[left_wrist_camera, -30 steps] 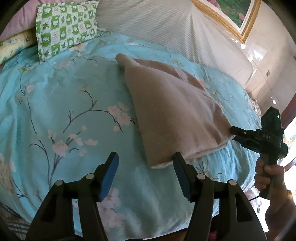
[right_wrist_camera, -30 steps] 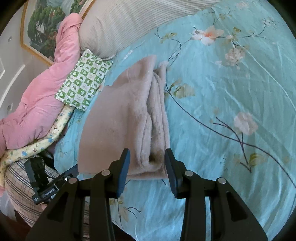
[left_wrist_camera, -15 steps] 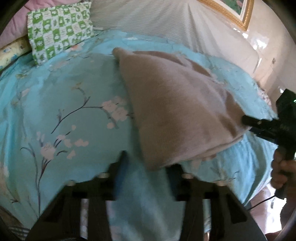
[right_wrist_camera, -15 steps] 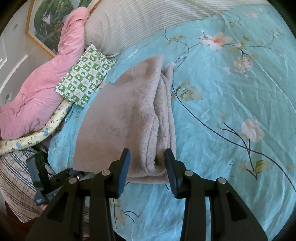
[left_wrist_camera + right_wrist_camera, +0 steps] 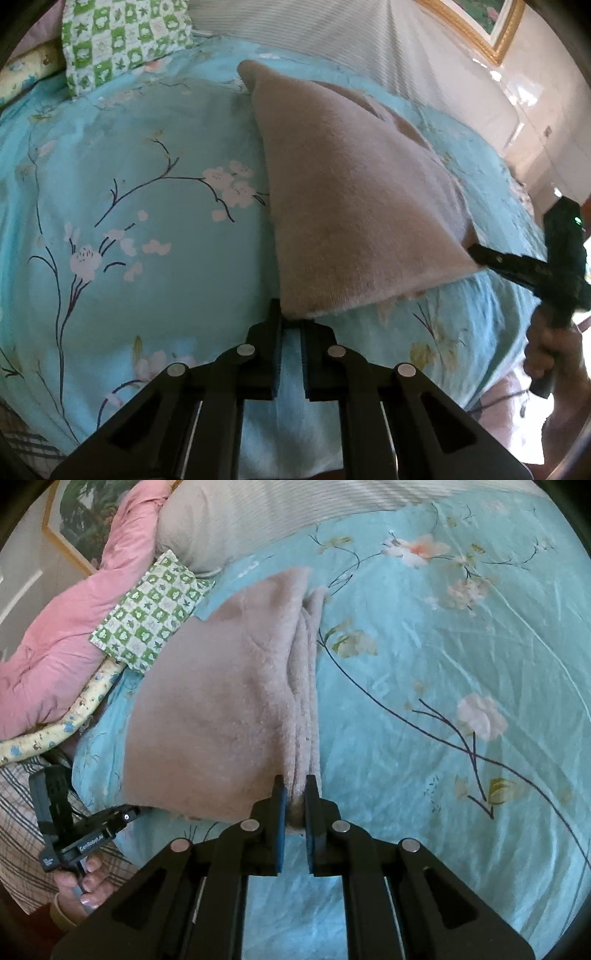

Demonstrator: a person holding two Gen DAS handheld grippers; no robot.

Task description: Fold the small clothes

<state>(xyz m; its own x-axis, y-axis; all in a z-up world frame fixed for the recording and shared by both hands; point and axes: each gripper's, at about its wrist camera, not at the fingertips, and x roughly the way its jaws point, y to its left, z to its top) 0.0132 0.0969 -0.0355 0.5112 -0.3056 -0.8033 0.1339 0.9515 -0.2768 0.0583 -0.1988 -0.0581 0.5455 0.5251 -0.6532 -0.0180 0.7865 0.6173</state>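
A beige fleece garment (image 5: 351,206) lies folded on the blue floral bedspread (image 5: 147,240). My left gripper (image 5: 291,325) is shut on its near left corner. My right gripper (image 5: 295,794) is shut on the other near corner, where several folded layers (image 5: 304,709) stack. In the left wrist view the right gripper (image 5: 524,266) shows at the garment's right corner. In the right wrist view the left gripper (image 5: 92,834) shows at the lower left, at the garment's edge. The near edge is lifted slightly off the bed.
A green checked pillow (image 5: 125,37) and a pink quilt (image 5: 74,609) lie at the head of the bed. A striped white headboard cushion (image 5: 332,40) runs behind. A framed picture (image 5: 484,29) hangs on the wall. A plaid cloth (image 5: 18,812) lies at the bed's edge.
Both grippers moved forward onto the garment's near corners and closed on them. The near edge has lifted a little.
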